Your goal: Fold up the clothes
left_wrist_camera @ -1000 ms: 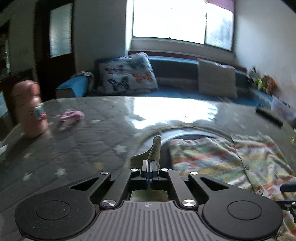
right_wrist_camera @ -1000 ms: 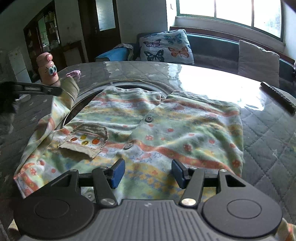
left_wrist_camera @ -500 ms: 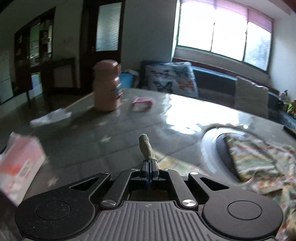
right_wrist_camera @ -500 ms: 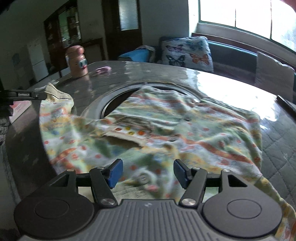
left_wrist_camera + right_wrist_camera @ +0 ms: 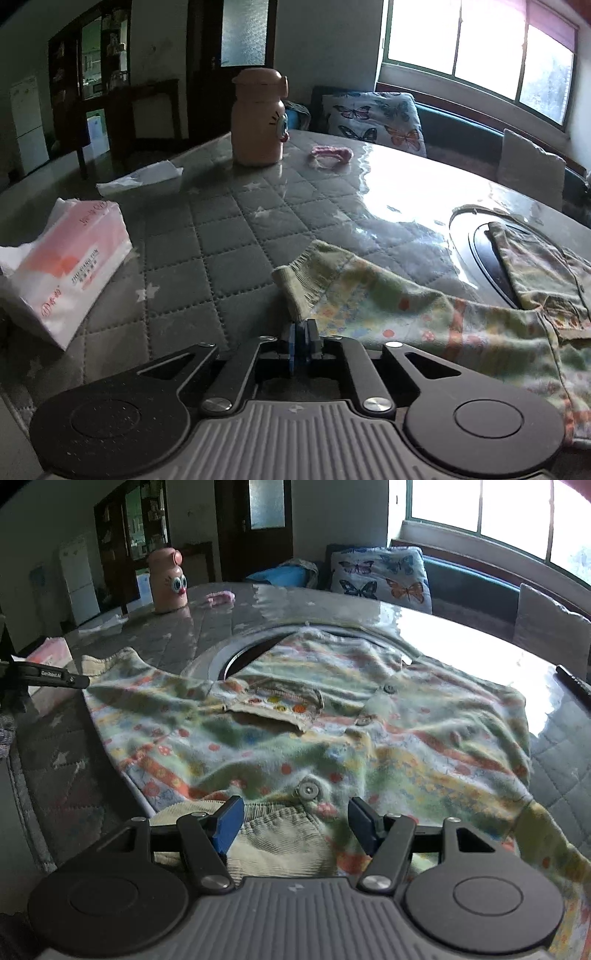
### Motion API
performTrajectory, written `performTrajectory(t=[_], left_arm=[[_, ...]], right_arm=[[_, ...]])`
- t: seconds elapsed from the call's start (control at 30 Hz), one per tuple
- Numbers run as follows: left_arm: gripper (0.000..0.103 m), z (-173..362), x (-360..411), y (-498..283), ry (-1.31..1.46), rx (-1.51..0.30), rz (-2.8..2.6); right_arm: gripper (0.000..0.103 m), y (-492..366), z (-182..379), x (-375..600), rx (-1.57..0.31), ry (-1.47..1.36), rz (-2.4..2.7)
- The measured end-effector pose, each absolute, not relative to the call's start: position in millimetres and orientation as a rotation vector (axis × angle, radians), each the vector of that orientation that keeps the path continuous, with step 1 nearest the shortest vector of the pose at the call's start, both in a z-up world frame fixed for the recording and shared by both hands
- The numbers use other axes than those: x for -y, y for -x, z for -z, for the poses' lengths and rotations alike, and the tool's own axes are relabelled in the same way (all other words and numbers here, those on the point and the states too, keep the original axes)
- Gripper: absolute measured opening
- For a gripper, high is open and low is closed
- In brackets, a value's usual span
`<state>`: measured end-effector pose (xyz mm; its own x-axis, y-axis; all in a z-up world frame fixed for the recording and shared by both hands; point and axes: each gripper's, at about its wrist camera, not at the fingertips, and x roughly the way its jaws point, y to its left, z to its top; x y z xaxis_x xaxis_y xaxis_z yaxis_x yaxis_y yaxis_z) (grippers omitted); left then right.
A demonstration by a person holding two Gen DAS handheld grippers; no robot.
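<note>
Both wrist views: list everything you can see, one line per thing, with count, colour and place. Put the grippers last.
shirt: one, pastel stripes with small prints, spread across the table, one sleeve drawn out to the left
sleeve cuff: one, pale green ribbed, just ahead of the left gripper
table: one, grey quilted cover with stars, round dark inset under the shirt
bottle: one, peach with cartoon eyes, far side of table
tissue pack: one, pink and white, left edge of table
loose tissue: one, white, beyond the pack
pink item: one, right of the bottle
butterfly cushion: one, white, on the bench
left gripper: shut on sleeve
right gripper: open, over the hem
</note>
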<state>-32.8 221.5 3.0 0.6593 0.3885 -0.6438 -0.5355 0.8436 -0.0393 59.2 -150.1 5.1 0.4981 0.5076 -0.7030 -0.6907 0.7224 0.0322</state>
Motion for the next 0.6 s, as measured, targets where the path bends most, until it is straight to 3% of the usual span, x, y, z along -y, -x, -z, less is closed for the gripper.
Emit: performTrajectory(t=[0.13,0.6], left_arm=[[0.016,-13,-215,35,0.183,-0.641,-0.558],[0.017,-10,-125,-19,0.149,-0.682,-0.180]], right_arm=[[0.064,-58,-10,155,-0.739,0.250,-0.732],[0.064,-54,-2,157,-0.763,0.213,-0.724]])
